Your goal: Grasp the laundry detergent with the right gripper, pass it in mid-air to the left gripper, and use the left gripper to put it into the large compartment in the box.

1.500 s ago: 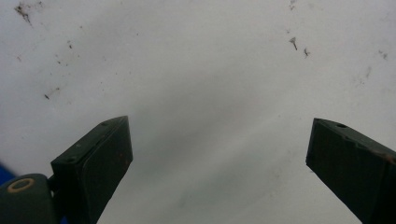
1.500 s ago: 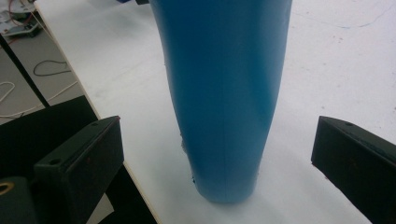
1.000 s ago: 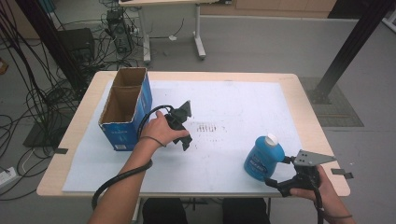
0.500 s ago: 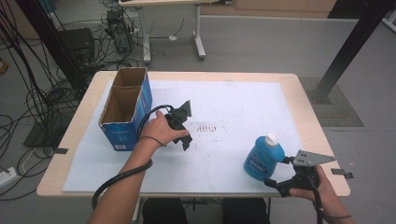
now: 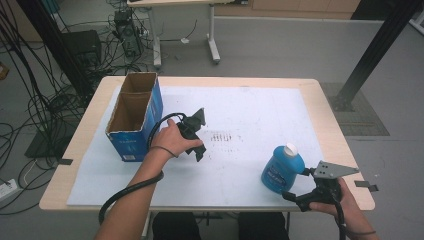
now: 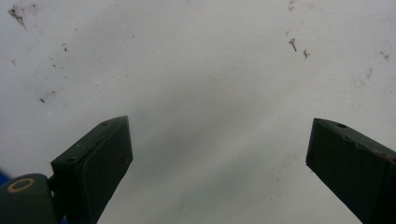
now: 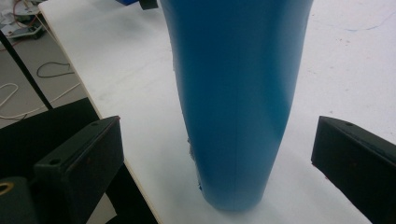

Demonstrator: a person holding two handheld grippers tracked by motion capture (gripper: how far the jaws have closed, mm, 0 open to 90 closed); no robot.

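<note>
Right gripper (image 5: pixel 304 186), jaws wide and empty, sat just behind the upright blue bottle (image 5: pixel 281 168), framing it, while the left gripper (image 5: pixel 196 135), equally open, rested well apart

You are working in a lab or robotics test room, not a home. Your wooden table (image 5: pixel 327 120) carries a scuffed white sheet (image 5: pixel 260 107) as a work surface and stands on a bare grey floor (image 5: pixel 280 45). To the far left, bundles of black cables (image 5: pixel 30 107) trail across that floor around a black equipment box (image 5: pixel 82 45), and a power strip (image 5: pixel 7 189) lies at the near left edge. Behind your table stands a second table on a metal frame (image 5: pixel 212 35), with electronic gear (image 5: pixel 125 25) beside it. A black metal post (image 5: pixel 372 55) slants up at the far right.
</note>
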